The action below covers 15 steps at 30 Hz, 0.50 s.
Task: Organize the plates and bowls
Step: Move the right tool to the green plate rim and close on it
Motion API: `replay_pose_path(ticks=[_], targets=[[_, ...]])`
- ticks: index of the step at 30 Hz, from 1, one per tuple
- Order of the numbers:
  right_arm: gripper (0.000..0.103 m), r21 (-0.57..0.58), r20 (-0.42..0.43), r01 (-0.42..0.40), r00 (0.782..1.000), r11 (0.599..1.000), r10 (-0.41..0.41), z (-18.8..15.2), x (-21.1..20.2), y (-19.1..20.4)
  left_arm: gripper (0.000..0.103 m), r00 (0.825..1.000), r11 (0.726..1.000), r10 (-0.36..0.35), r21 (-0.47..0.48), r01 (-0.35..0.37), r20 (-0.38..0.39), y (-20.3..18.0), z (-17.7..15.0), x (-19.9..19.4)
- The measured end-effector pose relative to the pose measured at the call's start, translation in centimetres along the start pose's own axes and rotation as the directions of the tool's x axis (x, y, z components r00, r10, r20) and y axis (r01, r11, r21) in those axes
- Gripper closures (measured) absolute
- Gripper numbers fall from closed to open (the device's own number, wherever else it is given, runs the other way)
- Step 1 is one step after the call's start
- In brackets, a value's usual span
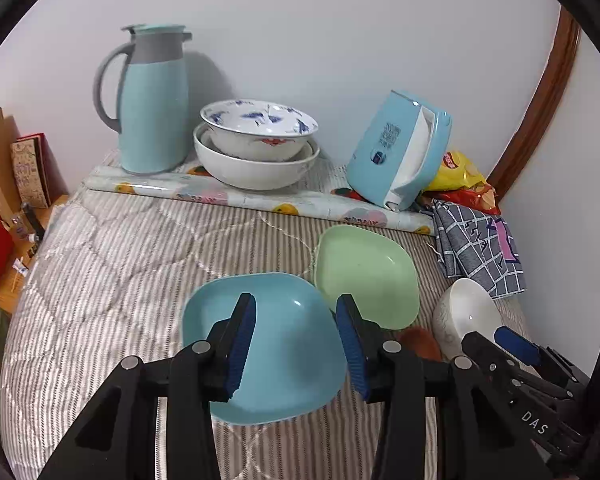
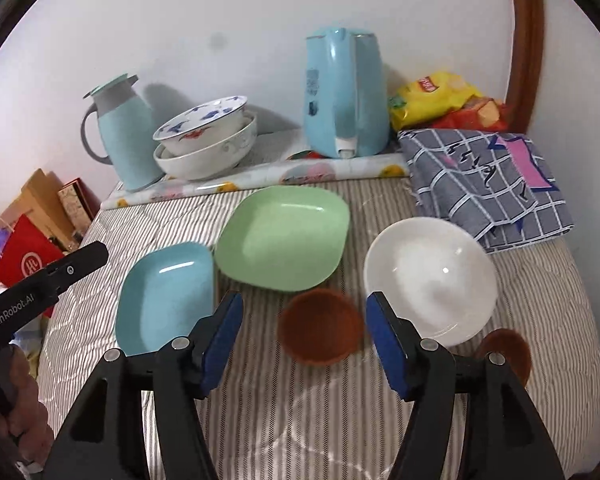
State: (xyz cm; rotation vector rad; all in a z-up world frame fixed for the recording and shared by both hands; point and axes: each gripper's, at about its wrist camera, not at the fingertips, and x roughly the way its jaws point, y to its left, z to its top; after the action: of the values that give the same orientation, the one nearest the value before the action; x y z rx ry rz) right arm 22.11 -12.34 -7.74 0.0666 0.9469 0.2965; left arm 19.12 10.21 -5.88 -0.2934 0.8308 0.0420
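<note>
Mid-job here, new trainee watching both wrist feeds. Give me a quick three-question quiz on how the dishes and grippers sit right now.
1. True or false: the patterned bowl sits nested inside the larger white bowl.
2. Which dish lies between the blue plate and the single white bowl in the right wrist view? A) a red plate B) the green plate C) a glass cup
3. Fill in: neither the left gripper nor the right gripper is ____ anything.

Key: 1 true. 2 B. 3 holding; both sets of jaws stand apart with no dish pressed between the pads.
</note>
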Motion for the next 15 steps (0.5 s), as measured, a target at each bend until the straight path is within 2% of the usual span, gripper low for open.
replay_pose_path(ticks=[3, 15], targets=[[0.04, 0.017, -0.008, -0.006, 1.0, 1.0, 0.006, 0.6, 0.3, -0.6, 0.063, 1.0, 1.0, 0.004, 0.01, -0.004, -0.017, -0.5, 0.4, 0.9], [0.04, 0.021, -0.012, 0.058, 0.998, 0.998, -0.058, 3.4, 4.0, -1.6, 0.063, 0.998, 0.999, 0.02, 0.037, -0.018, -0.062, -1.1, 1.7, 4.9]])
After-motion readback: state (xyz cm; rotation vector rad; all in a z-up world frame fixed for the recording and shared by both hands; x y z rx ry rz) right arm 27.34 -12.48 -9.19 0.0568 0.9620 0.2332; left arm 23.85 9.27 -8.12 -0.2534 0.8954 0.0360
